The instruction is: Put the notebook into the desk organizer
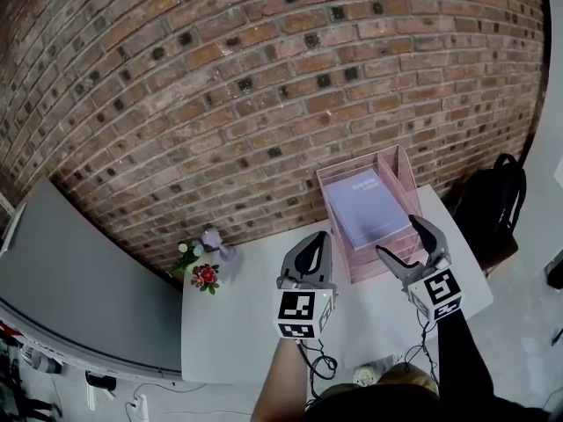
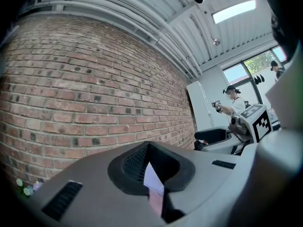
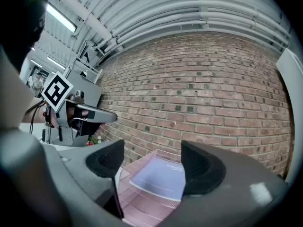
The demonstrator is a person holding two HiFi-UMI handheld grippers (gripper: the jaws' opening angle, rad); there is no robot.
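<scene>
Right tool (image 1: 400, 240) (image 3: 151, 162) is spread wide with nothing gripped, its tips at the near edge of the pink desk organizer (image 1: 400, 161) (image 3: 137, 207); the lavender notebook (image 1: 367, 205) (image 3: 158, 178) lies flat in the top tray just beyond them. The notebook's long axis runs away from the person toward the brick wall (image 1: 264, 77), one short edge nearest the tool. Left tool (image 1: 318, 240) (image 2: 151, 169) is narrowed to a slit, empty, above the white counter (image 1: 237, 323) left of the organizer.
</scene>
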